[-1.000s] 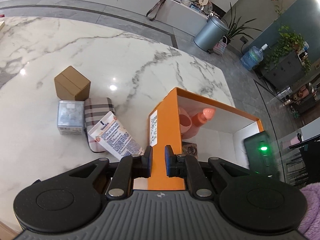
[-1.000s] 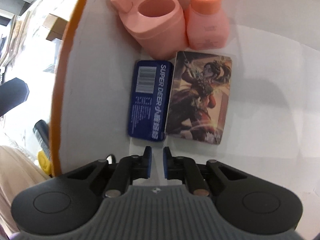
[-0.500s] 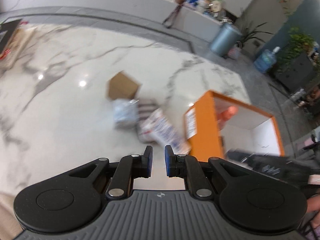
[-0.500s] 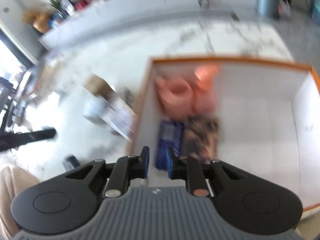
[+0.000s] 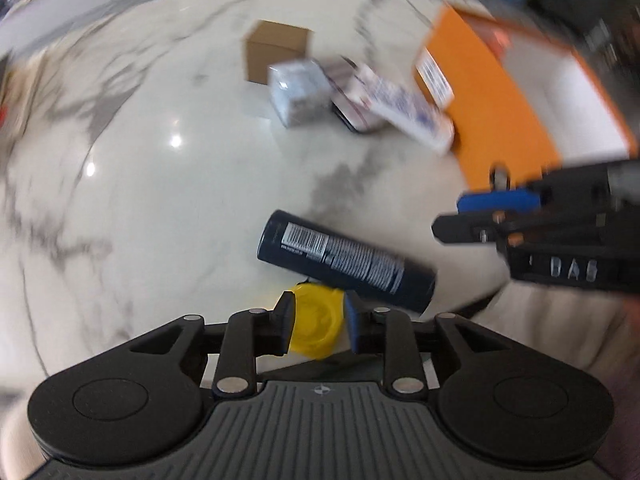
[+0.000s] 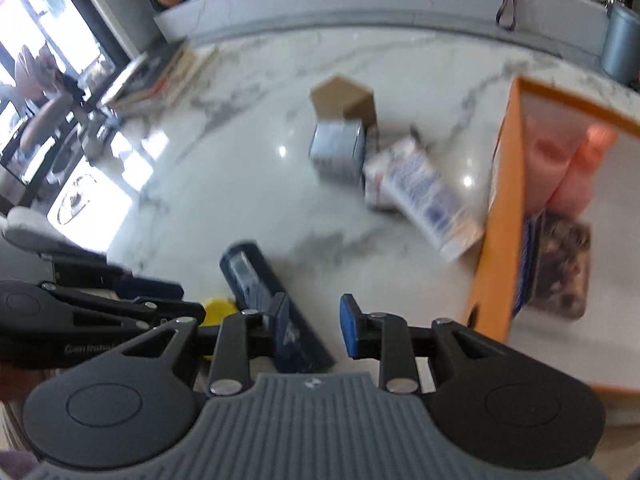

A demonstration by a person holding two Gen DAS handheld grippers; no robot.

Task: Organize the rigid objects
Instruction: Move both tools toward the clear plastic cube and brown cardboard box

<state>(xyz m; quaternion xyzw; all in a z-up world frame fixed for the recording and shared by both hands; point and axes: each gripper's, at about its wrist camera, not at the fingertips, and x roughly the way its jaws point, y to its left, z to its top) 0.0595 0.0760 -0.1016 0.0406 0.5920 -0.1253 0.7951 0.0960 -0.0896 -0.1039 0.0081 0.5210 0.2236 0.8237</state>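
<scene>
A dark blue can lies on the marble table near the front edge, with a yellow round object beside it. My left gripper is open, its fingers on either side of the yellow object. My right gripper is open above the can. The orange box at the right holds two pink containers, a blue tin and a picture card. The right gripper also shows in the left wrist view.
A brown cardboard box, a silvery box, a plaid case and a white printed packet lie clustered left of the orange box. Books lie at the table's far left. The frames are motion-blurred.
Both grippers have pulled back from the orange box to the table's front edge and opened. The dark can and yellow object have come into view below them.
</scene>
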